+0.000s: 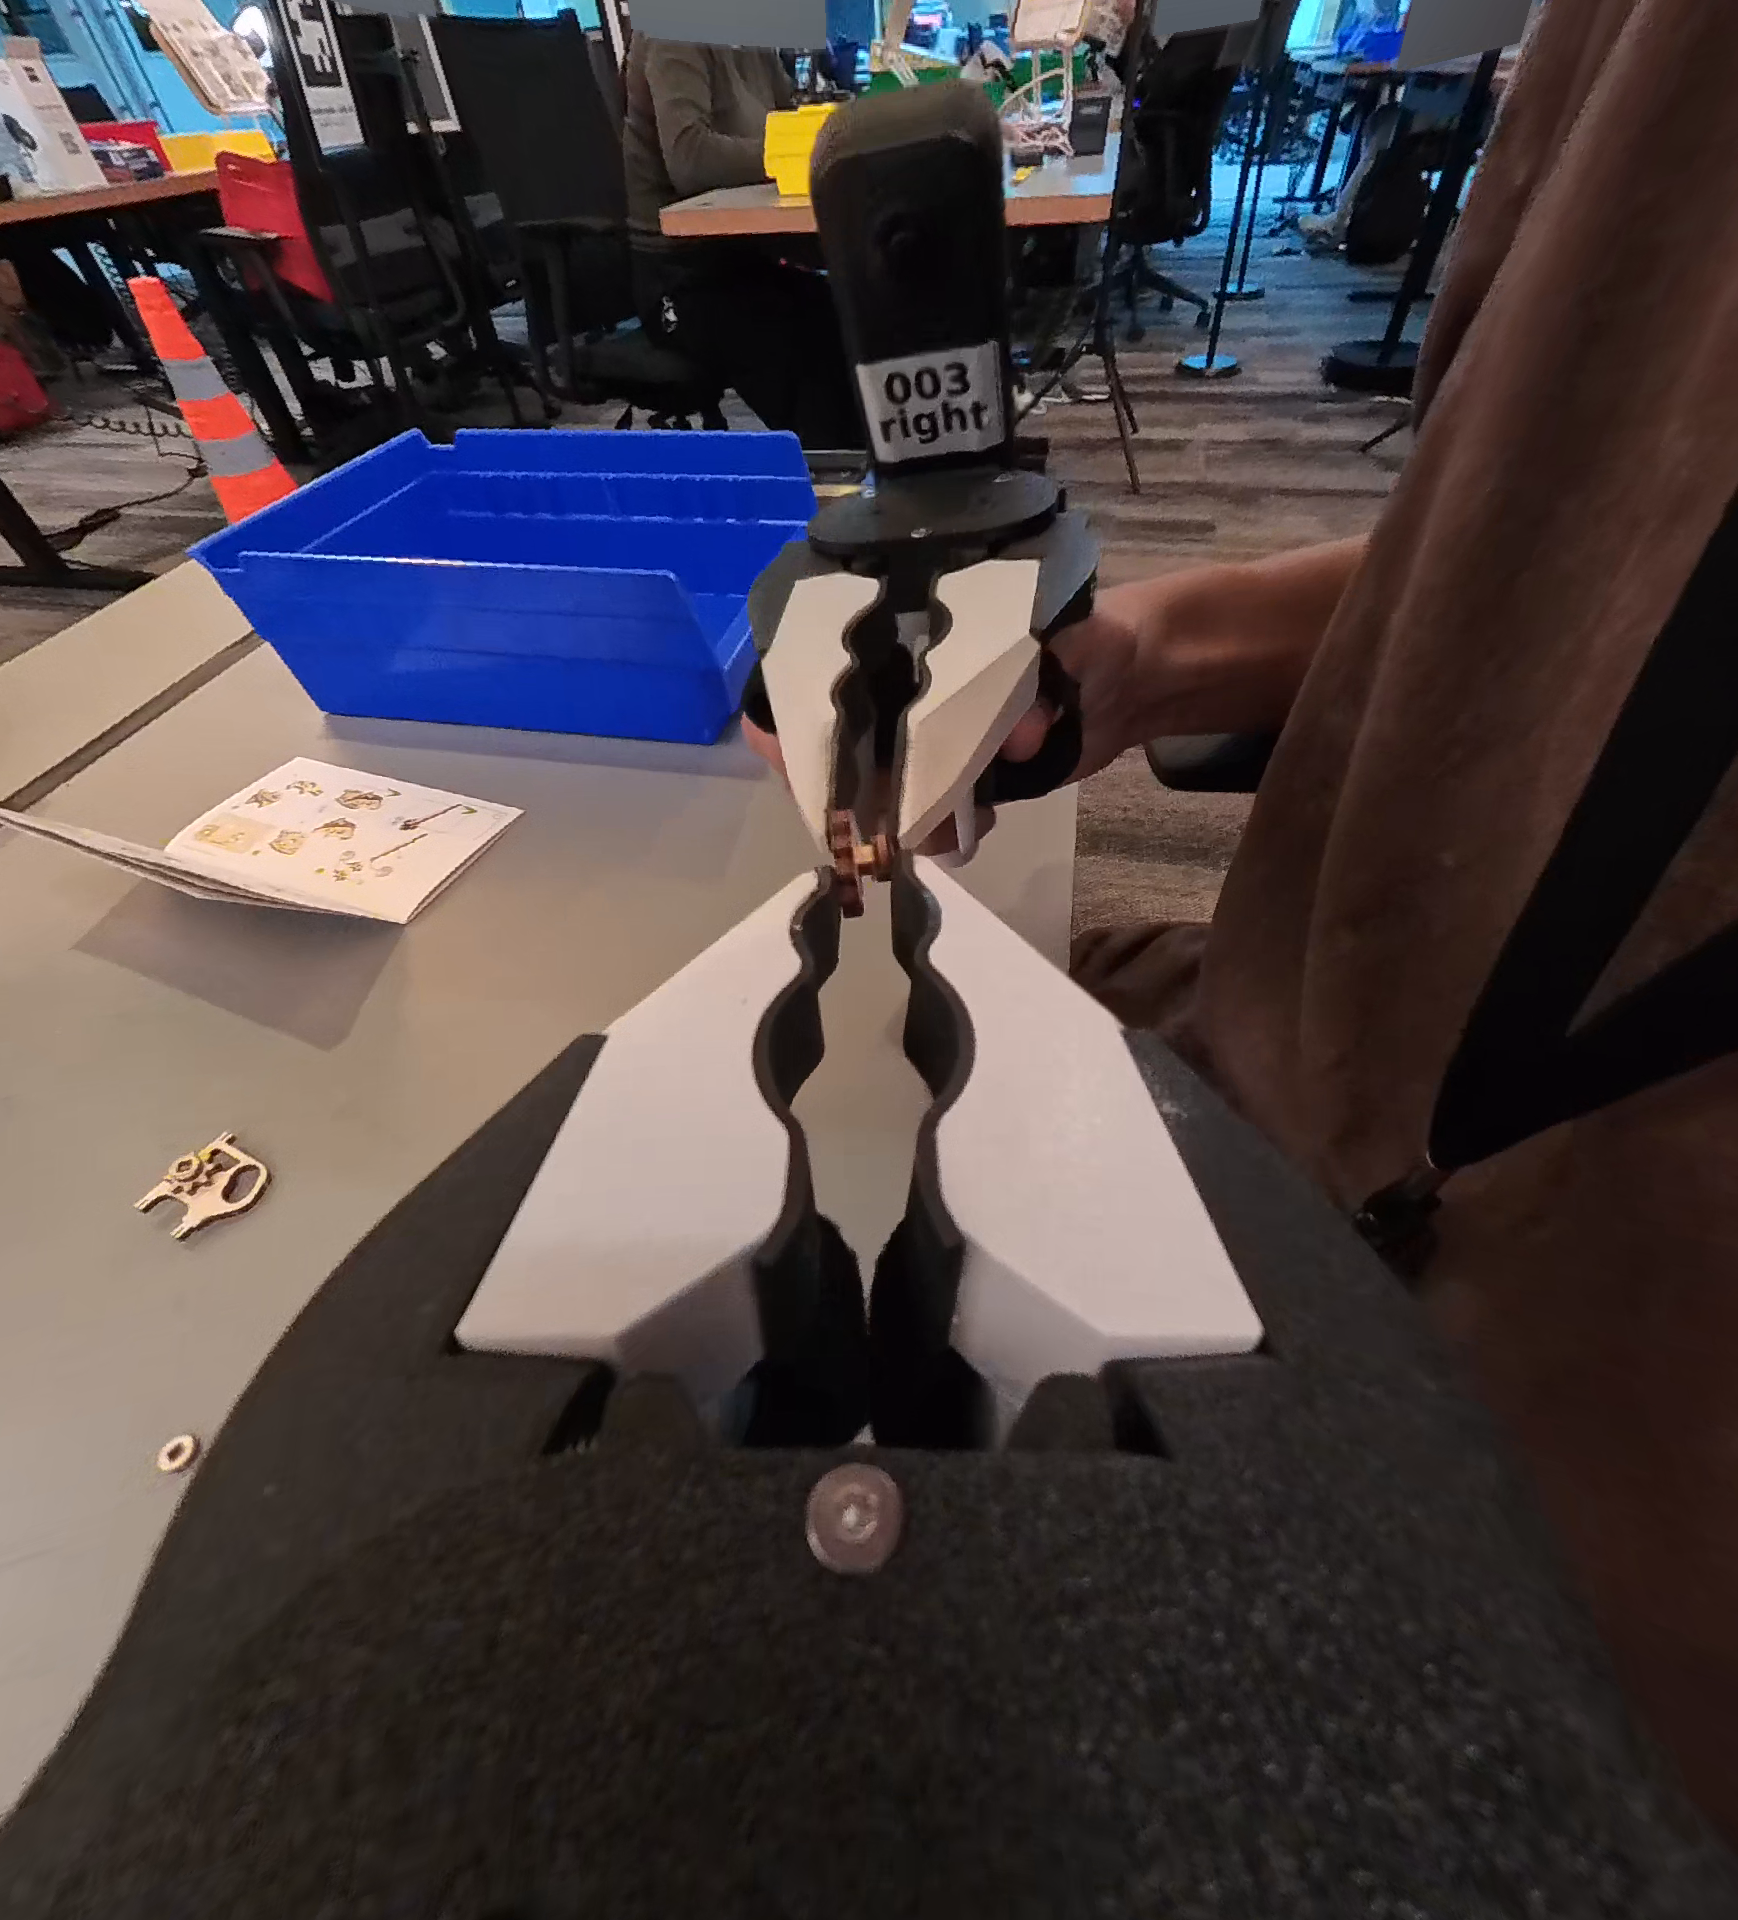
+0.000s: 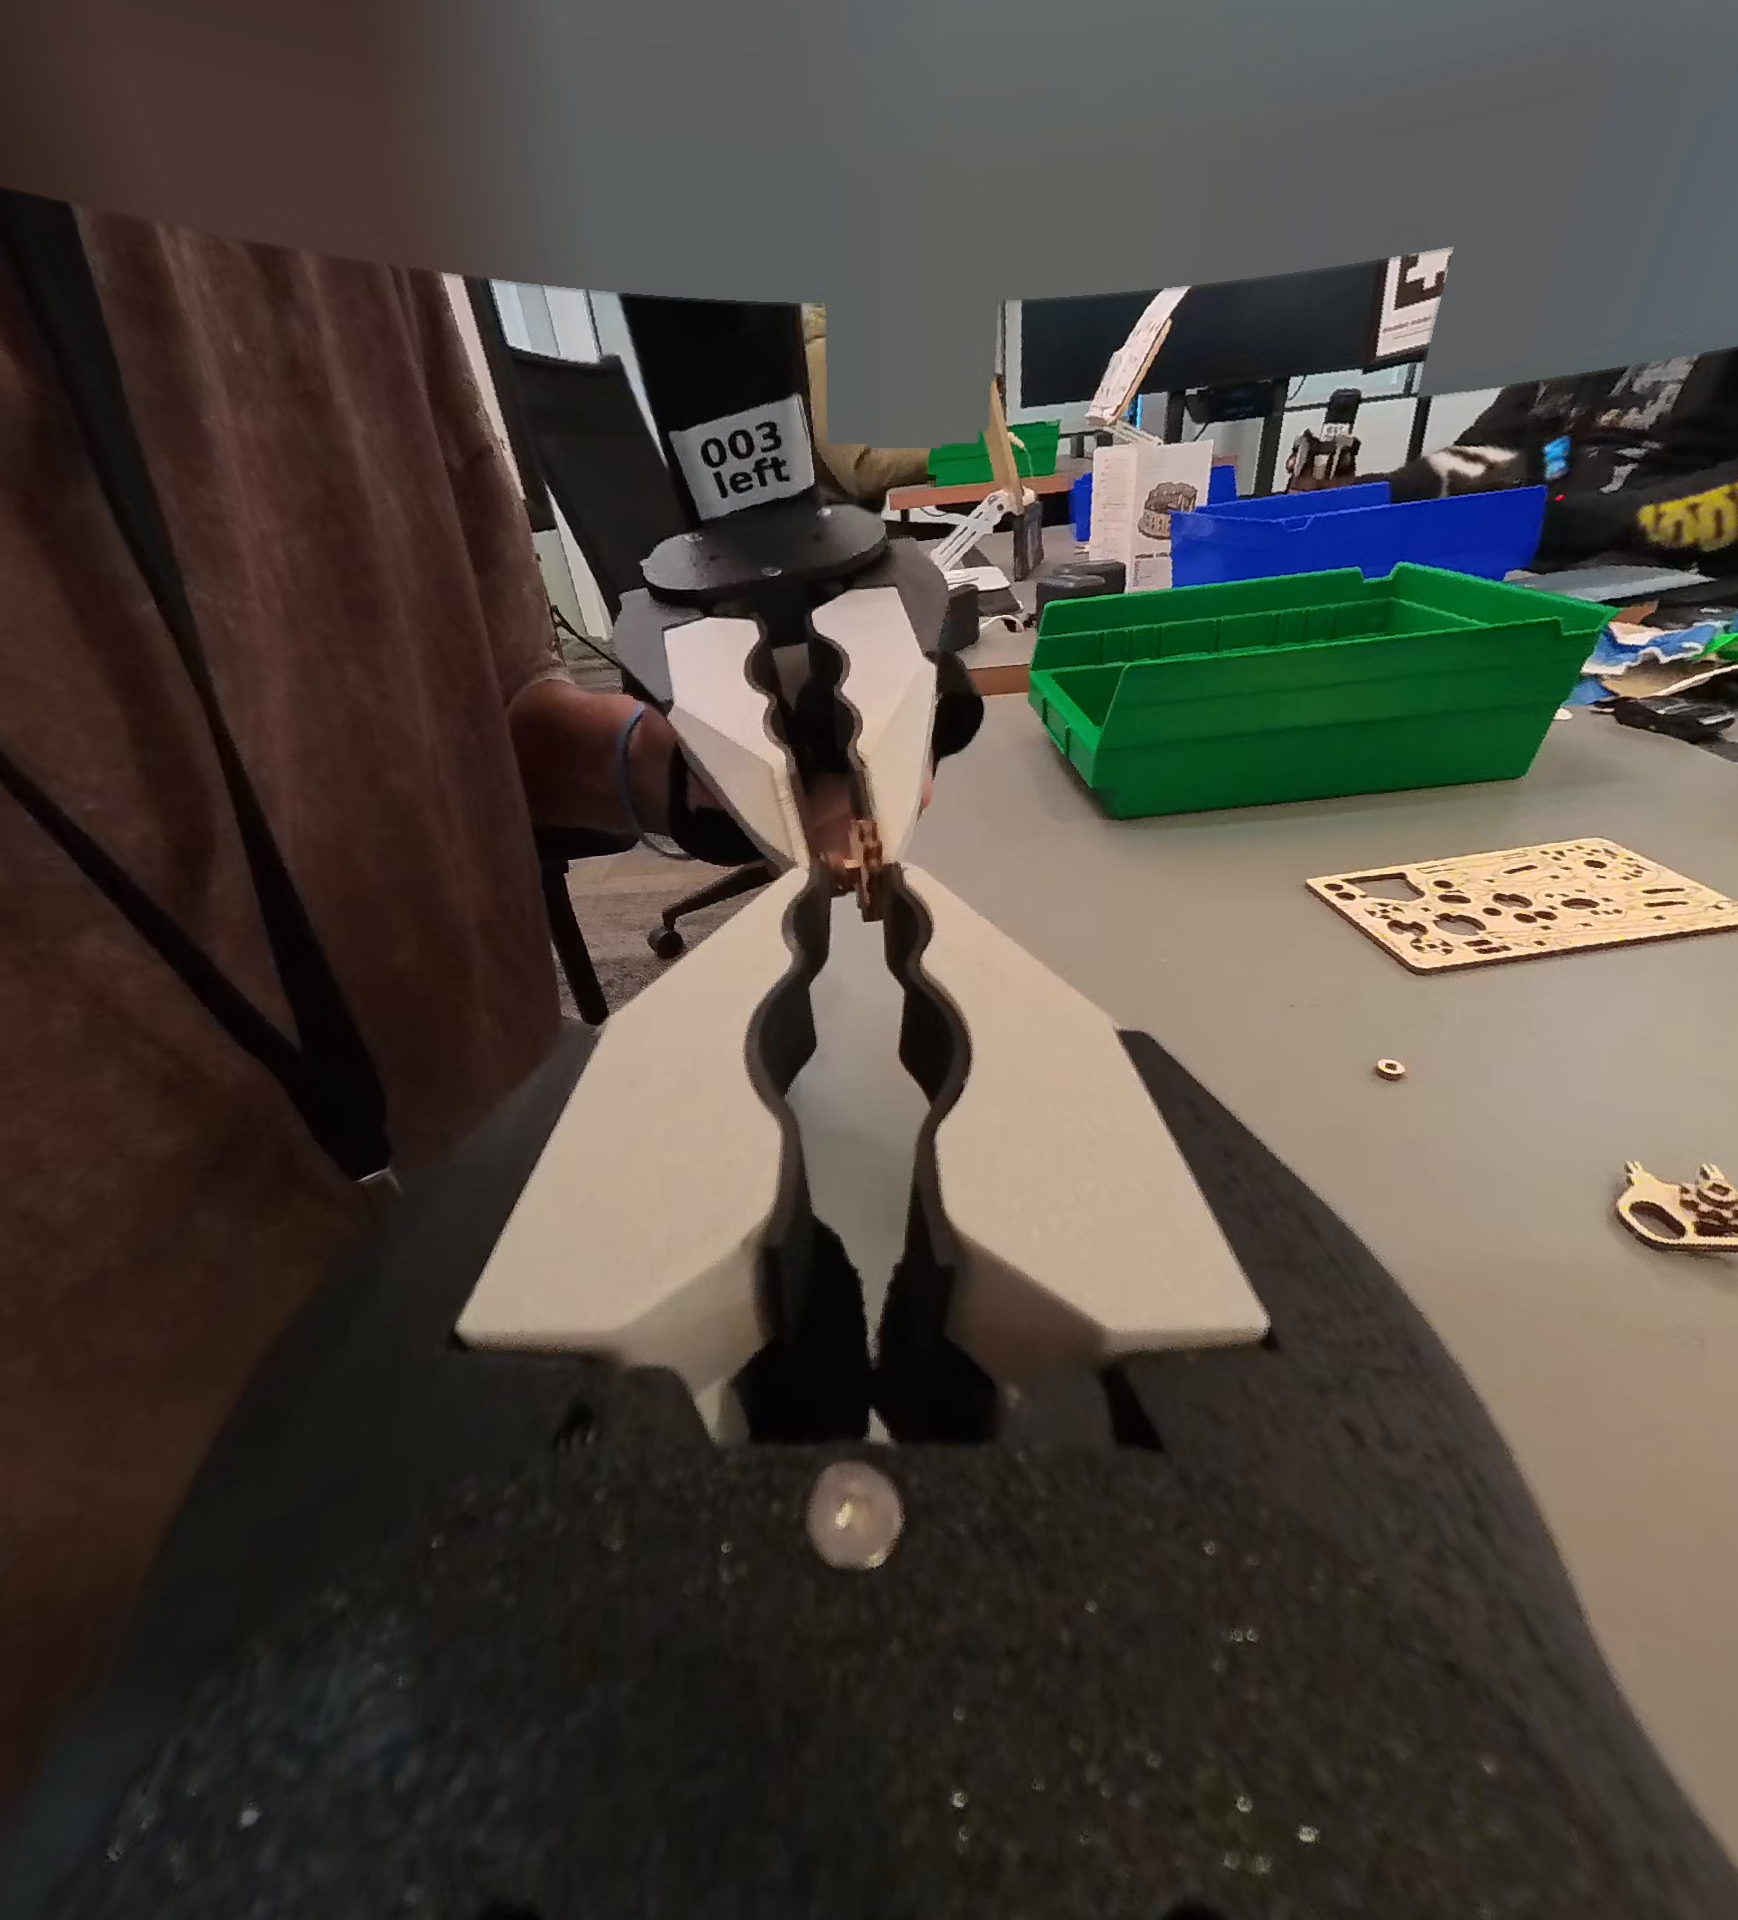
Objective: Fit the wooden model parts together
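Laser-cut plywood is meeting in mid-air above the near edge of a grey table [image 1: 553, 997], where a person is bringing two hand-held grippers tip to tip. The left gripper [image 1: 857, 896] is pinching a small wooden part [image 1: 850, 894] between its nearly closed fingers, while the right gripper [image 1: 863, 826] is clamping a second small wooden piece [image 1: 857, 840] from the opposite side. The two pieces are touching, or very nearly so, right where the fingertips converge; whether a tab is already seated is too small to tell. Both grippers are lying along one line, pointing straight at each other, so the coming push likely runs along that shared axis, with neither hand nearer than the other.

Well apart on the tabletop, a partly built wooden assembly [image 2: 1691, 1226] is waiting, with a small wooden ring [image 2: 1389, 1067] and a punched-out plywood sheet [image 2: 1535, 902] farther off. A green bin [image 2: 1291, 717] is sitting at the far right, a blue bin [image 1: 522, 623] and an open instruction leaflet [image 1: 325, 842] at the far left.
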A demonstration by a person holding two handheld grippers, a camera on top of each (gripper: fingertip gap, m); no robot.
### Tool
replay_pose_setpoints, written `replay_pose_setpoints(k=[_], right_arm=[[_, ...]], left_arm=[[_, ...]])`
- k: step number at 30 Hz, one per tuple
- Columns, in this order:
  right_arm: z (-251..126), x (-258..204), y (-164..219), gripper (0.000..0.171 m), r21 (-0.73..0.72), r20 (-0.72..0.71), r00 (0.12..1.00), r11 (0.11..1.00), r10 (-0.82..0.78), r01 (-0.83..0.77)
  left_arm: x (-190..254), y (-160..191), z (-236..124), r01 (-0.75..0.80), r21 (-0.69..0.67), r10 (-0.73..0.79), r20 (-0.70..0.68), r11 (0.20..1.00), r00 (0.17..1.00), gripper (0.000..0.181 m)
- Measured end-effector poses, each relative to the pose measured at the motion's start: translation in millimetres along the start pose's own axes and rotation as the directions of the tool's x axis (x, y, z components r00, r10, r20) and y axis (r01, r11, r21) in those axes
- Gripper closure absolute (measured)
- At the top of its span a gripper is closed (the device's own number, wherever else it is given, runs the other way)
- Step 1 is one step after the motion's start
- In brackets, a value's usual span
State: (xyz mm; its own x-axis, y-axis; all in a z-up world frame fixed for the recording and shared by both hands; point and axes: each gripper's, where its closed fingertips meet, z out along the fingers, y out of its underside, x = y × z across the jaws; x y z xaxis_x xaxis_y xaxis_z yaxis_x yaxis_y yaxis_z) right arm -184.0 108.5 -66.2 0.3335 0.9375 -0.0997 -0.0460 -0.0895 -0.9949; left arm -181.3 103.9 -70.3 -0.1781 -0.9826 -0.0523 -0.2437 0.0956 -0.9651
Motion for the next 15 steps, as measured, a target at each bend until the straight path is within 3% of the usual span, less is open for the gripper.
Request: replay_pose_setpoints(k=[4,15], right_arm=[[0,-1,1,0.161,0.005,0.017,1.0,1.0,0.024,-0.024],[4,-7,5,0.159,-0.009,0.042,0.999,1.0,-0.004,0.005]], left_arm=[[1,1,0,-0.033,-0.003,0.033,-0.001,0.999,0.999,0.173],[8,7,-3,0.078,-0.004,-0.078,-0.139,0.997,0.987,0.173]])
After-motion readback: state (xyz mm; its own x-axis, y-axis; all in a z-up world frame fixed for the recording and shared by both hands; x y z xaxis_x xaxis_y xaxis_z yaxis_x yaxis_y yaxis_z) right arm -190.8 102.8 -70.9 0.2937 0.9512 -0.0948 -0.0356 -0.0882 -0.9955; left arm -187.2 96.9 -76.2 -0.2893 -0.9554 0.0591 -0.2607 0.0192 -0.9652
